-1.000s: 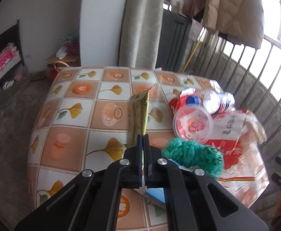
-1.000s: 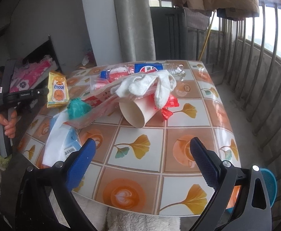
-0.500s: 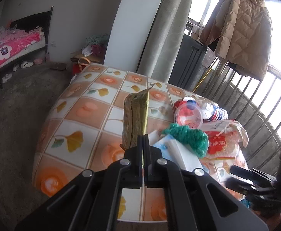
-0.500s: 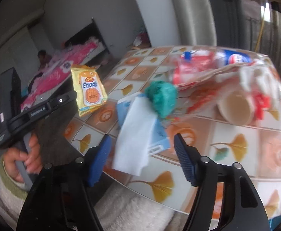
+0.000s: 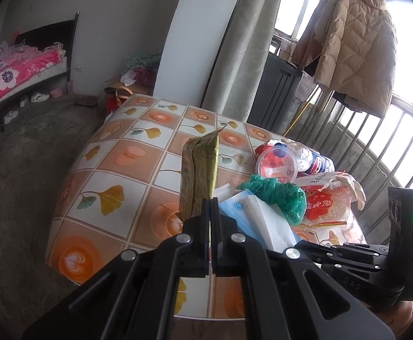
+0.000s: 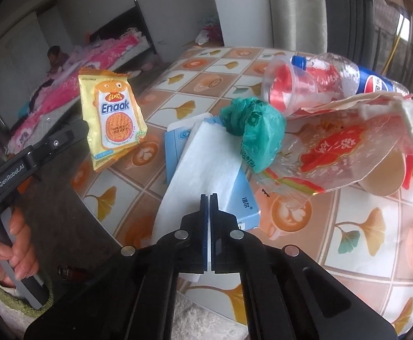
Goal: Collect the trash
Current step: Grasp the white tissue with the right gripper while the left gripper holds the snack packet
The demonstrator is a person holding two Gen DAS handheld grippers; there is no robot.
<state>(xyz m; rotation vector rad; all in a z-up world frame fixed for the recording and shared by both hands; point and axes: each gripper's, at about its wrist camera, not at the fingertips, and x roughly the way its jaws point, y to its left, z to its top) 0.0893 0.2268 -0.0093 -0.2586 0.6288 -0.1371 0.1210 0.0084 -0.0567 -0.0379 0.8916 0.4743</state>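
yellow snack packet (image 6: 112, 119) upright in left hand-held gripper (image 5: 210, 201).

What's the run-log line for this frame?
task: collect trash | left gripper: shut on snack packet, lifted | right gripper: shut on white tissue | rest on table

Right gripper (image 6: 209, 198) jaws closed on white tissue sheet (image 6: 203, 164) draped over pale blue tissue box (image 6: 241, 195). Left gripper (image 6: 81, 133) holds yellow Enaak biscuit packet (image 6: 111, 119) above tiled-pattern tabletop (image 6: 370, 221).
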